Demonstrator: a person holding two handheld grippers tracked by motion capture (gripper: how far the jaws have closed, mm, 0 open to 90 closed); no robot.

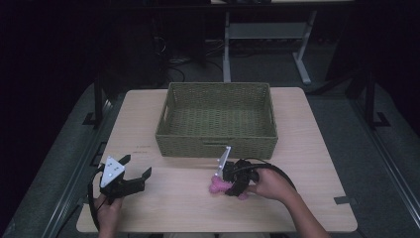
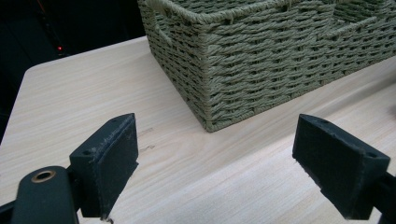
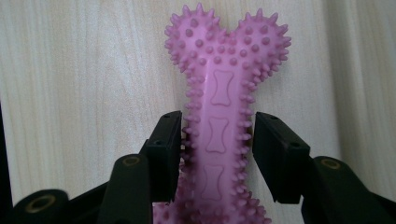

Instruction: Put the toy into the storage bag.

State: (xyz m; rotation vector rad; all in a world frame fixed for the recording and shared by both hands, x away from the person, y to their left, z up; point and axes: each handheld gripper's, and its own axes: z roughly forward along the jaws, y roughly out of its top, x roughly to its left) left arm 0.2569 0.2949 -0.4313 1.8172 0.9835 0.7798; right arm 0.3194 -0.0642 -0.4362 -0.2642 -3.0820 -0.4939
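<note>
The right gripper (image 3: 217, 154), jaws pinching the shaft of the pink spiked bone toy (image 3: 219, 116) lying flat on the table (image 1: 307, 148) before the woven basket (image 1: 216, 141), stood at the grasp step, a lift toward the basket probably due next; the left gripper (image 2: 217, 158) was spread, empty.

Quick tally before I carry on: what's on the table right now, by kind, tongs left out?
Woven baskets: 1
Pink spiky bone toys: 1
Total: 2

No readable text, labels or signs
</note>
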